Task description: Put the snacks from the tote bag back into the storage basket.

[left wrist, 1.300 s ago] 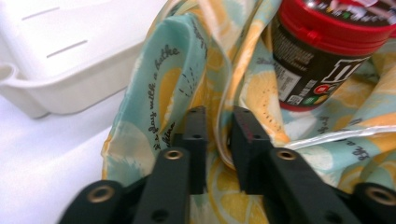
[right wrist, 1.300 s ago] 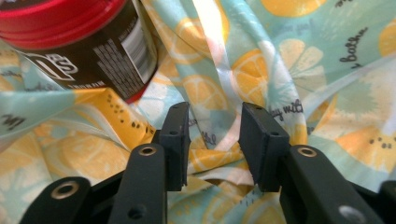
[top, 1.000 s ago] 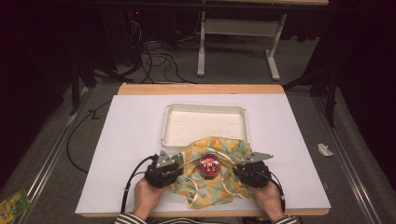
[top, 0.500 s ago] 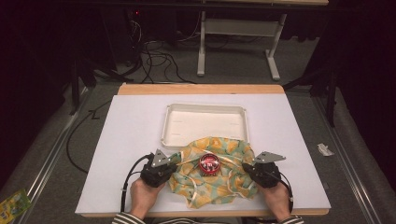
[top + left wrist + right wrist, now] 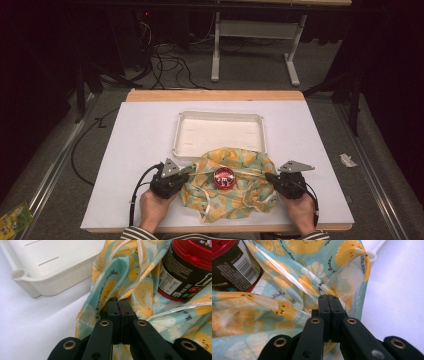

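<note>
Yellow-teal cloth (image 5: 235,187) w/ red-lidded jar (image 5: 225,178) on it, edges pinched btwn 2 clenched claws: left claw (image 5: 184,177), right claw (image 5: 270,177).

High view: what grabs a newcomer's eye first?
The yellow-and-teal cloth at the table's near edge, with a red-lidded jar standing on its middle. The left claw and right claw are each shut on a side of it; a white tray sits just behind.

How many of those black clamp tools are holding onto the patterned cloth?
2. The left gripper pinches the cloth at its left edge, the right gripper pinches its right edge. Both are shut on the fabric, with the red-lidded jar between them.
</note>
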Available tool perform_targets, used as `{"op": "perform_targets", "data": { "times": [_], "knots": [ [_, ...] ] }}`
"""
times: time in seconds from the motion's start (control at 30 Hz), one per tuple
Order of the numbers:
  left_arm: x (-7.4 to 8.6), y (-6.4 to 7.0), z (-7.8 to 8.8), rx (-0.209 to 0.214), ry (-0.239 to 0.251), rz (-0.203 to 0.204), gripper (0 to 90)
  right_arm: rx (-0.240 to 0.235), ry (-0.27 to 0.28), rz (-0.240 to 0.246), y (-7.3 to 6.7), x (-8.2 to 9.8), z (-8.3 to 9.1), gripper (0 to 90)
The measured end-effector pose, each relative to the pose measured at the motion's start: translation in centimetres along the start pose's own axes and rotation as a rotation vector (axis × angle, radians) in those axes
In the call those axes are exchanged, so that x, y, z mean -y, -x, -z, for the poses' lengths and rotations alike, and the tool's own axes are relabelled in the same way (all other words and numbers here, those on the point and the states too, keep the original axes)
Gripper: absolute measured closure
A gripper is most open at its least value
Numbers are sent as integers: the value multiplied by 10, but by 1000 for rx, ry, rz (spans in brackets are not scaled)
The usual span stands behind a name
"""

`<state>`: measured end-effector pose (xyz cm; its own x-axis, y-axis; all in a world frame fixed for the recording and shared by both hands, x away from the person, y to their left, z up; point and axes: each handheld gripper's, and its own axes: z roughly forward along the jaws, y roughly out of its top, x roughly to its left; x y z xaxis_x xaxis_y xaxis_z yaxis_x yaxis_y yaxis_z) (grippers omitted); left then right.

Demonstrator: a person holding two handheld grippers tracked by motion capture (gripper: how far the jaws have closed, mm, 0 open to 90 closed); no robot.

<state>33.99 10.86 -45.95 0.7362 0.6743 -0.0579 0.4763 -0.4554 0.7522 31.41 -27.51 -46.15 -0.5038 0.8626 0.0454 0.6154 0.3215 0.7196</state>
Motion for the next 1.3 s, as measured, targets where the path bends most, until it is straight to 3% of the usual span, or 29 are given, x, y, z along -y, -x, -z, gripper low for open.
{"op": "perform_targets", "data": {
  "times": [0.1, 0.27, 0.5, 0.67, 0.77, 0.93, 1.3],
  "knots": [
    [0, 3, -1, 14, -3, -12, 898, -6, 5, -12, -1, -1, 2, 861],
    [0, 7, -1, 31, 9, -16, 898, -20, 59, -15, -8, -12, 14, 768],
    [-1, 10, 0, 41, 16, -20, 897, -62, 125, 28, -33, -34, 32, 746],
    [-2, 10, 1, 44, 20, -21, 895, -118, 80, 82, -57, -41, 26, 778],
    [-2, 10, 2, 41, 26, -21, 893, -138, 31, 99, -63, -37, 15, 787],
    [-2, 7, 5, 27, 36, -16, 892, -135, -32, 79, -59, -23, 3, 785],
    [-6, -3, 11, -16, 56, 0, 889, -3, -98, 54, -32, -2, 1, 788]
  ]
}}
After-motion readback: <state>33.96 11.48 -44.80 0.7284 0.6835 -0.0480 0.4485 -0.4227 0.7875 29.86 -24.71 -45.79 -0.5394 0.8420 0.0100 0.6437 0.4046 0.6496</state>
